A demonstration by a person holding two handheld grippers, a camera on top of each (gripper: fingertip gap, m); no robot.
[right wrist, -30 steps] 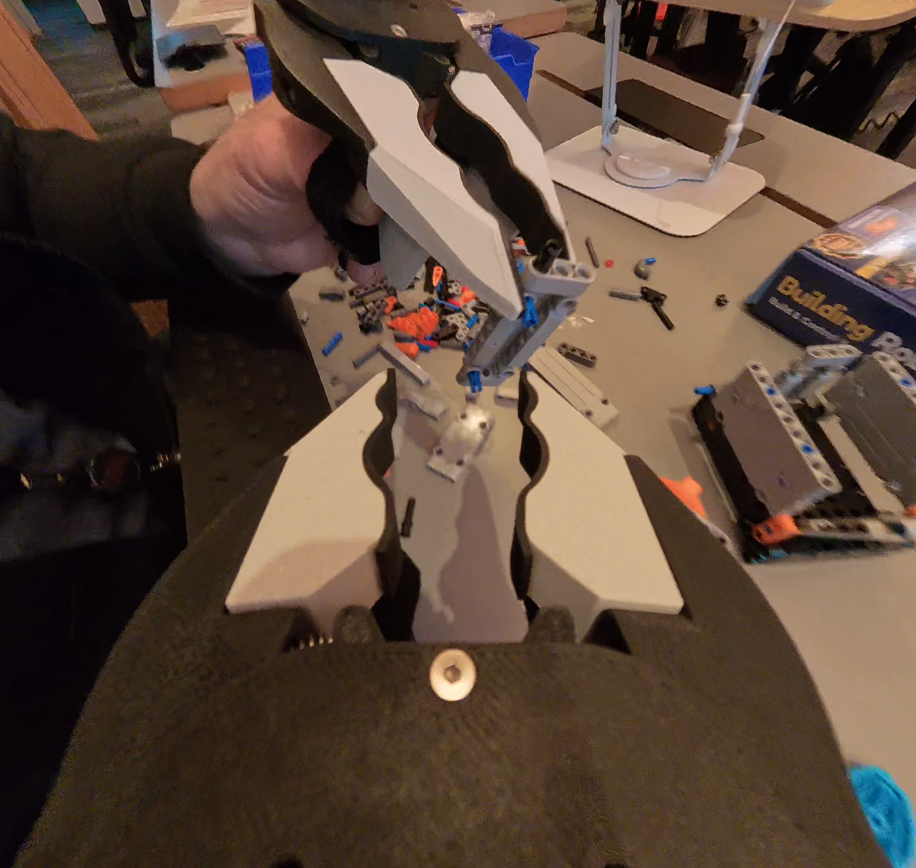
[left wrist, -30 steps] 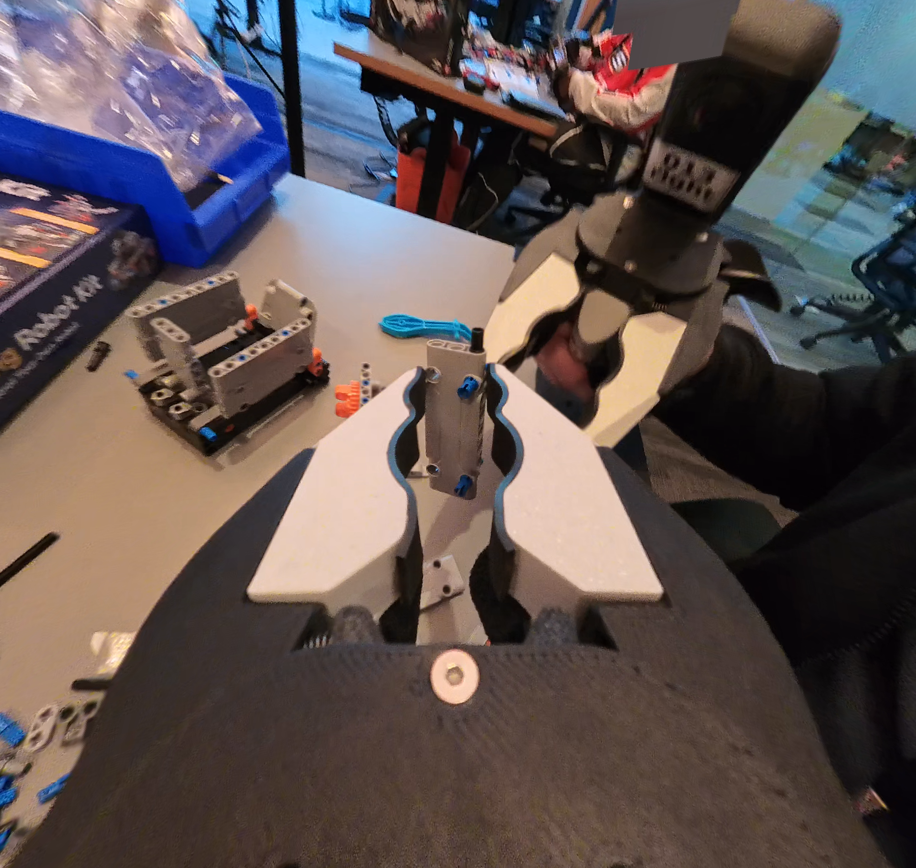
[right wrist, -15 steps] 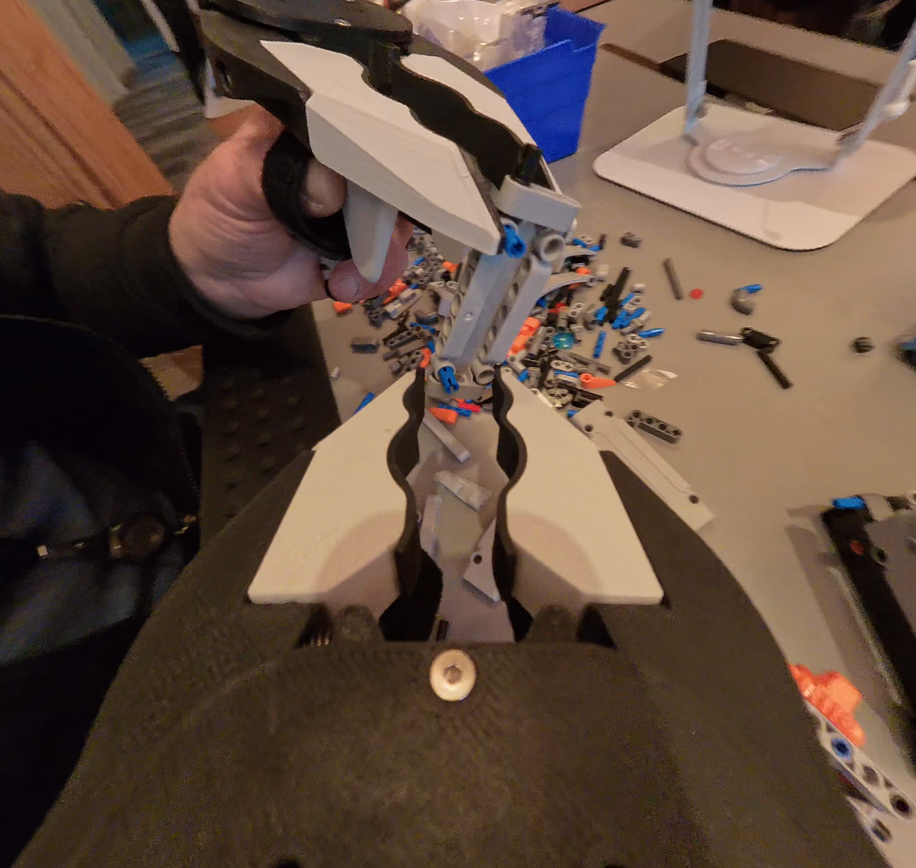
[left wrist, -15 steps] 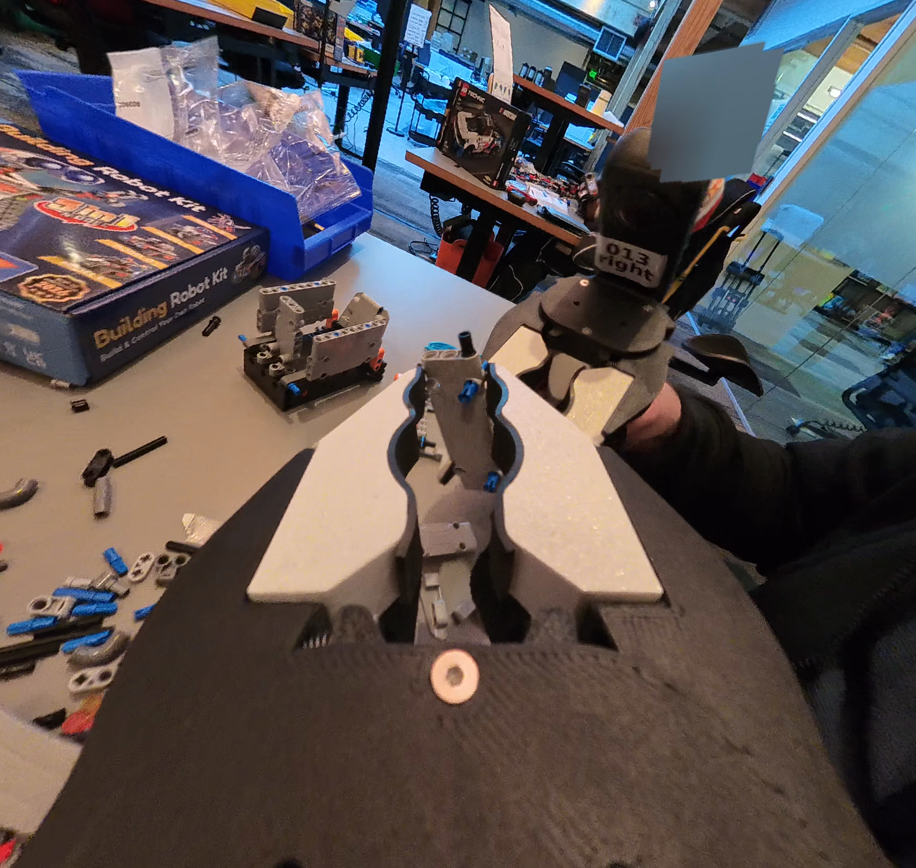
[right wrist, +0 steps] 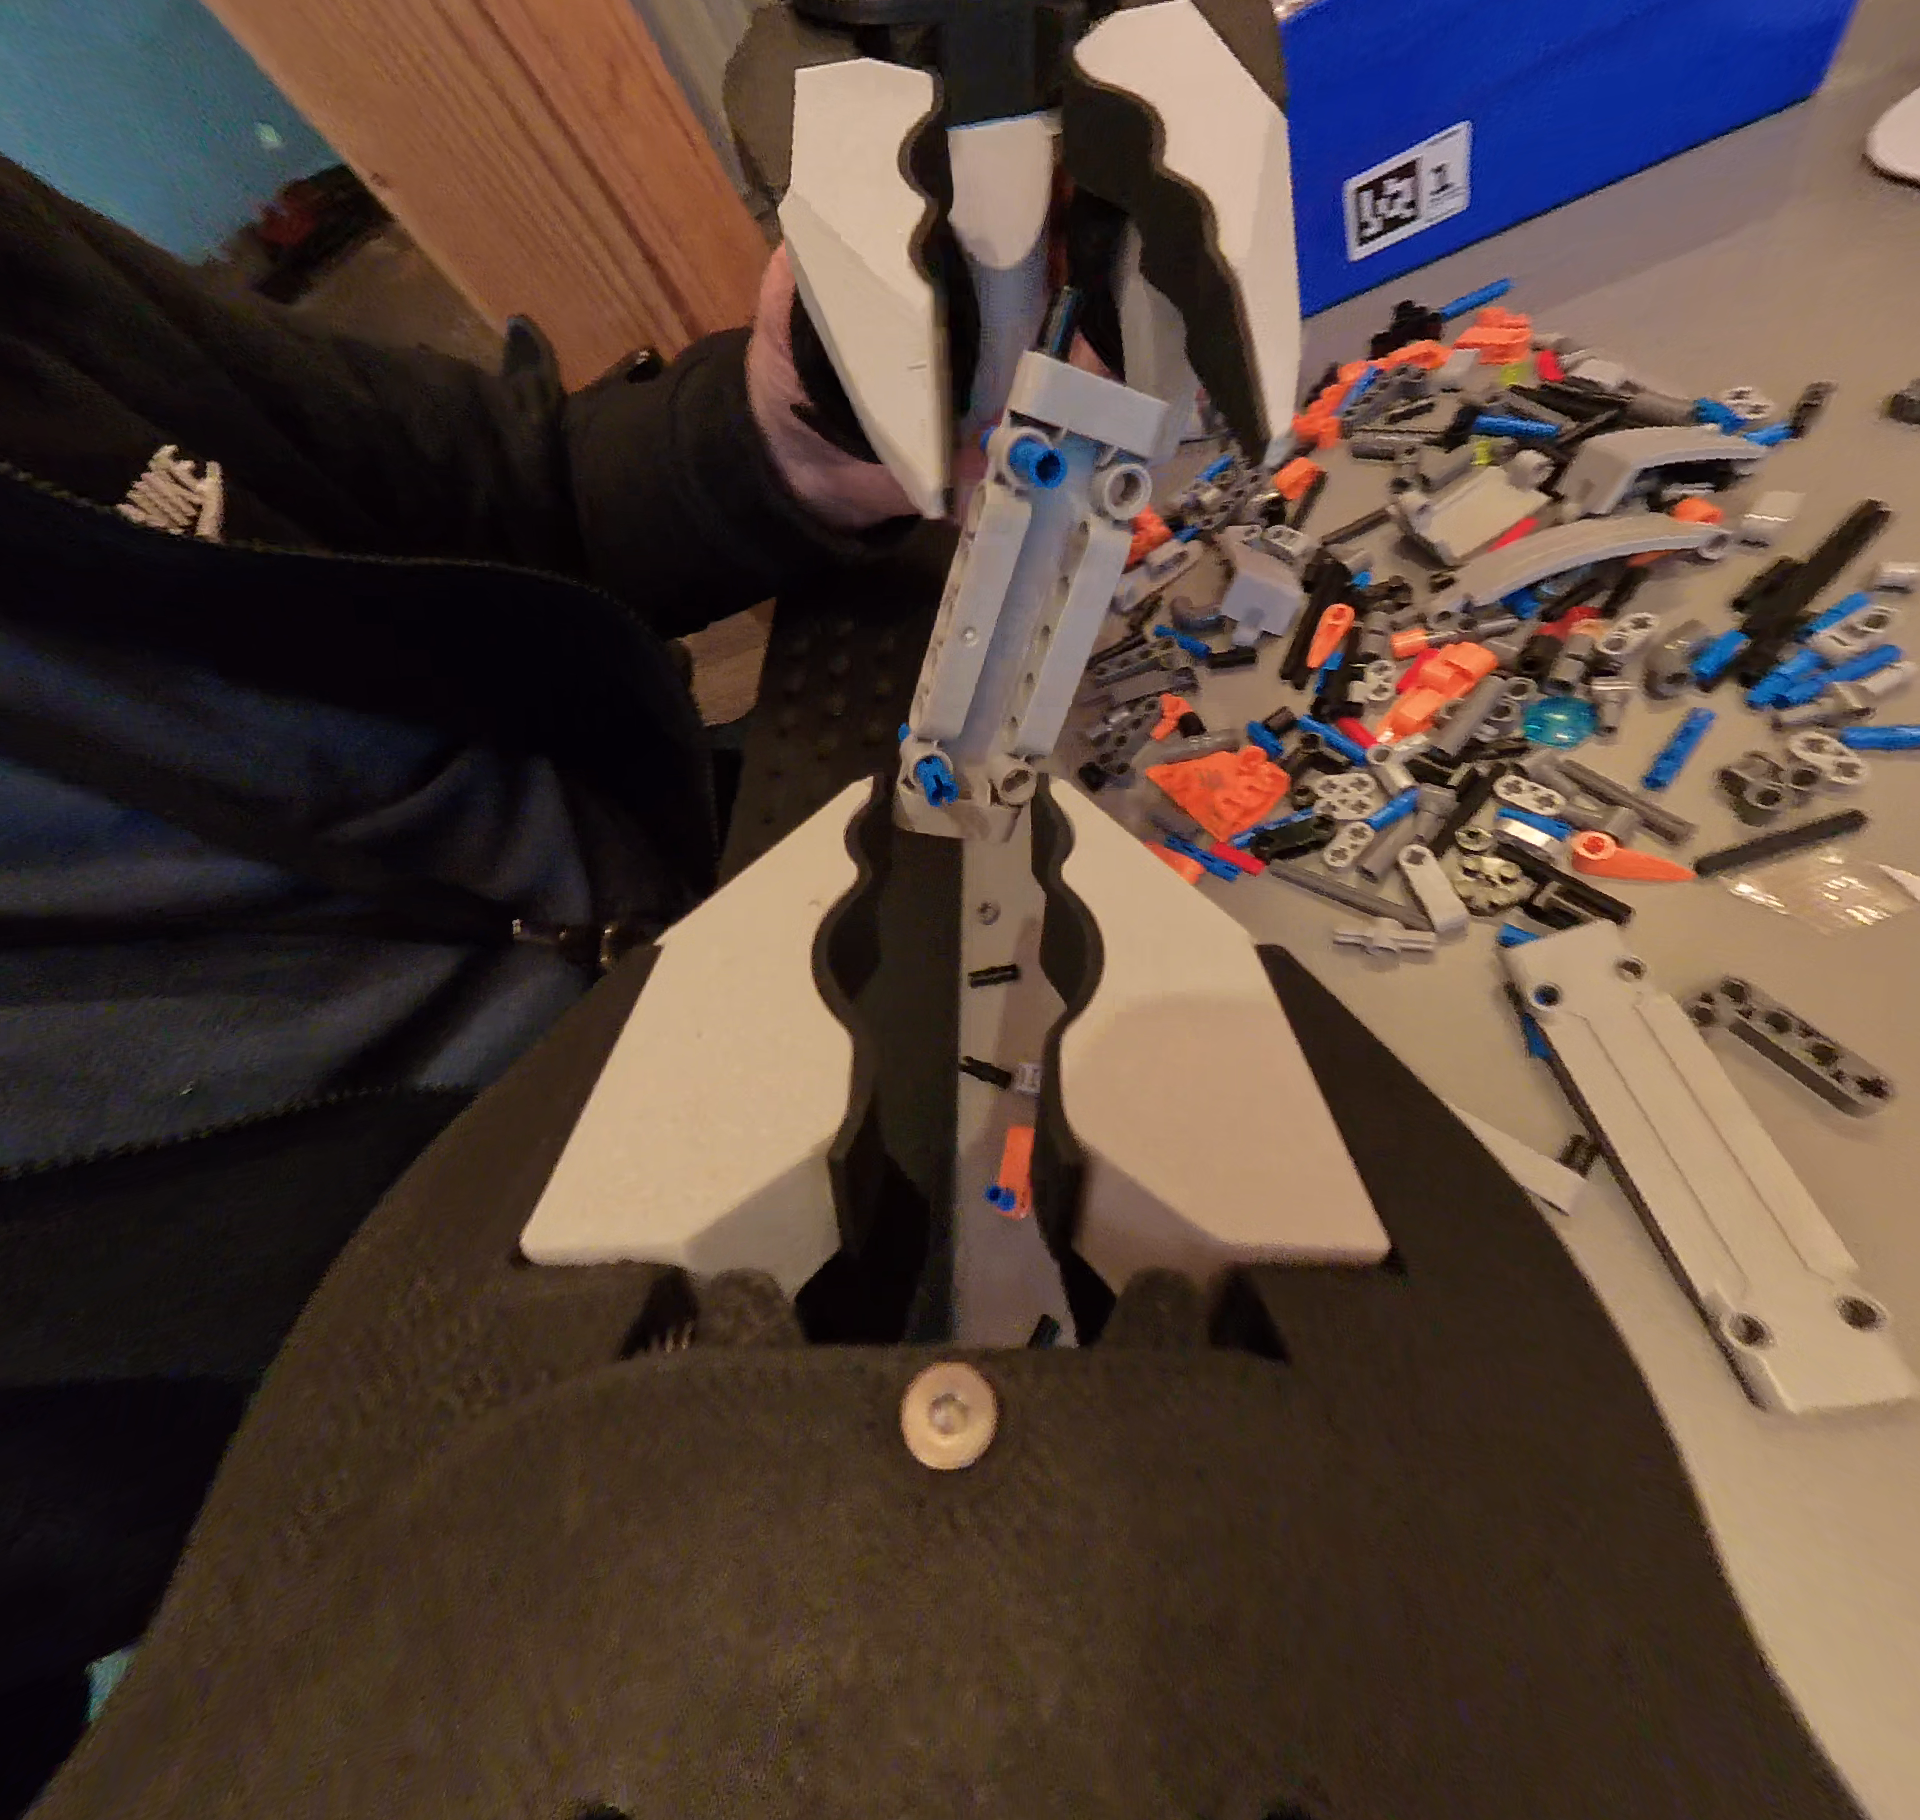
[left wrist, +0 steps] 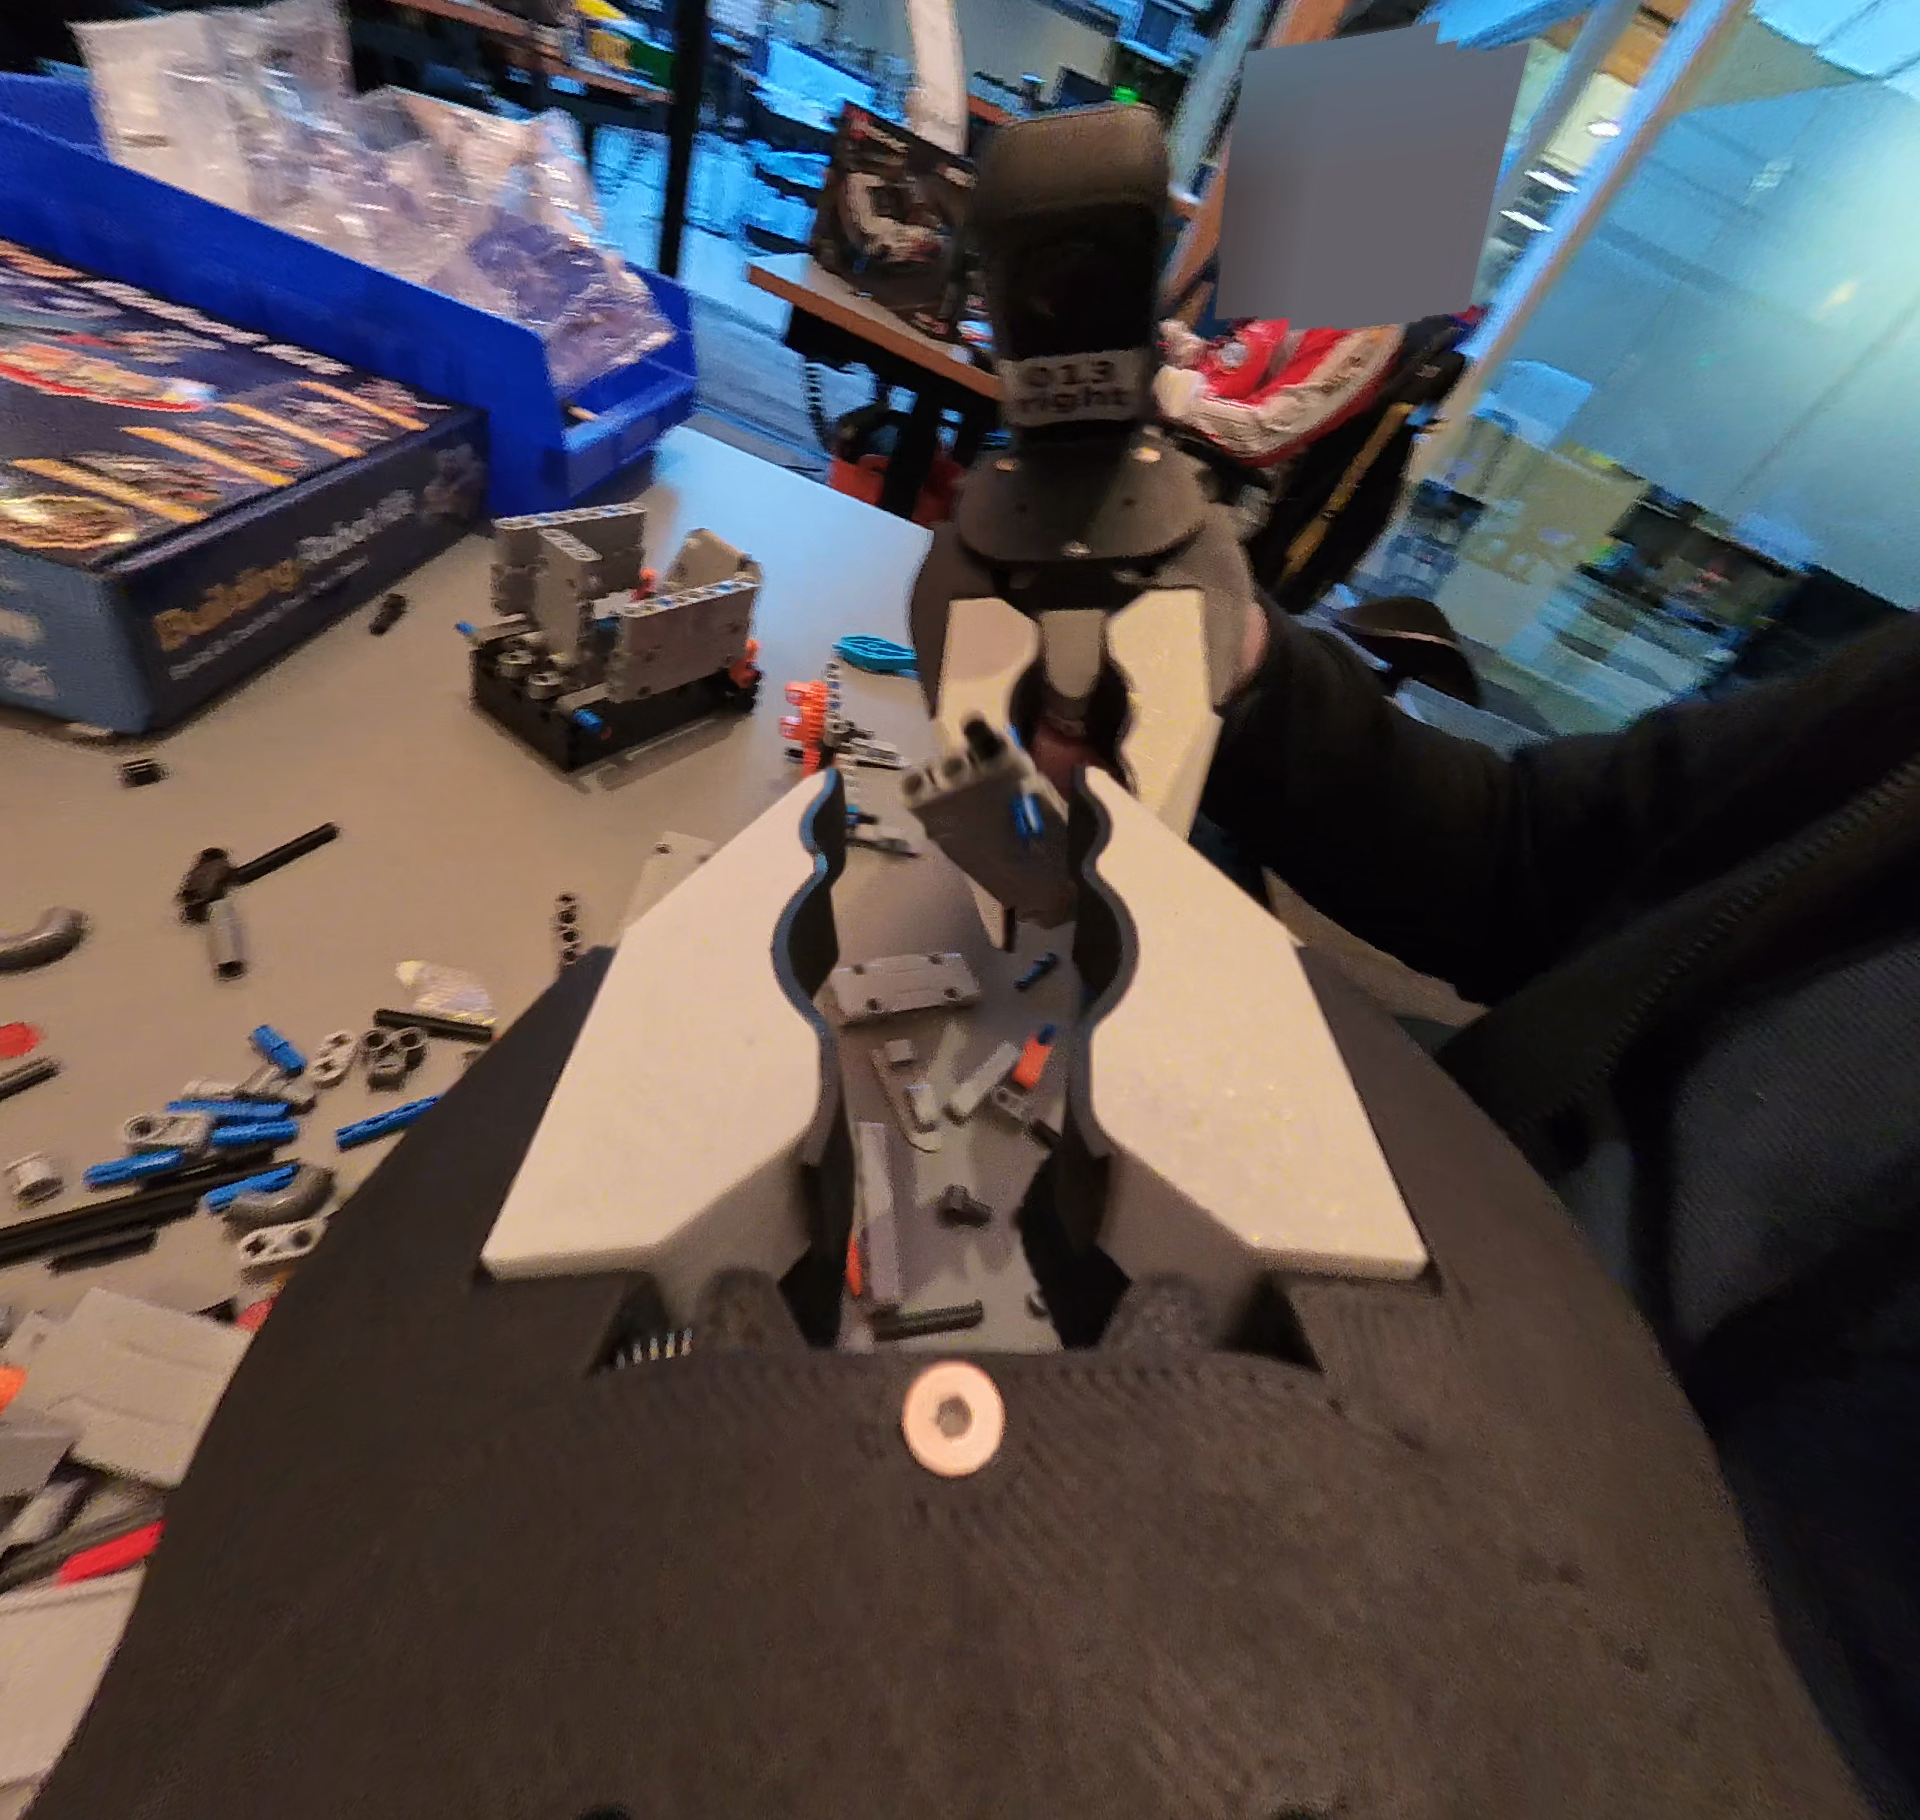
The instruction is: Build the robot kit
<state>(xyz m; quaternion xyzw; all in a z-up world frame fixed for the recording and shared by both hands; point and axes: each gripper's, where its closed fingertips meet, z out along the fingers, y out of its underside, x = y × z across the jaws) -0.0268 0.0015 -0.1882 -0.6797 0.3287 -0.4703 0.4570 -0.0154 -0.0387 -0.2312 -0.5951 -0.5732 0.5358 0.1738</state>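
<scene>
My right tool (right wrist: 961, 804) is clenched on the lower end of the grey beam assembly (right wrist: 1023, 607), with both tips pinching the end that carries a blue pin. The piece stands up out of the grip, tilted a little, above the worktop (left wrist: 416, 814) and touching nothing on it. My left tool (left wrist: 954, 794) stands wide open around the upper end. In the right wrist view 1 of its fingers looks to be against the top corner, but I cannot tell whether it really touches.

I judge the piece to be light, rigid plastic with smooth, rather slick faces. It is 2 beams pinned side by side, so a twist could pop the pins. The flat long sides, clear of the protruding pins, look like the safest hold.

The heap of loose parts (right wrist: 1507, 679) lies to the right and a long grey panel (right wrist: 1683, 1168) sits nearer me. A half-built model (left wrist: 613, 648) sits beside a printed box (left wrist: 208, 482), and a blue bin (right wrist: 1558, 56) is behind.
</scene>
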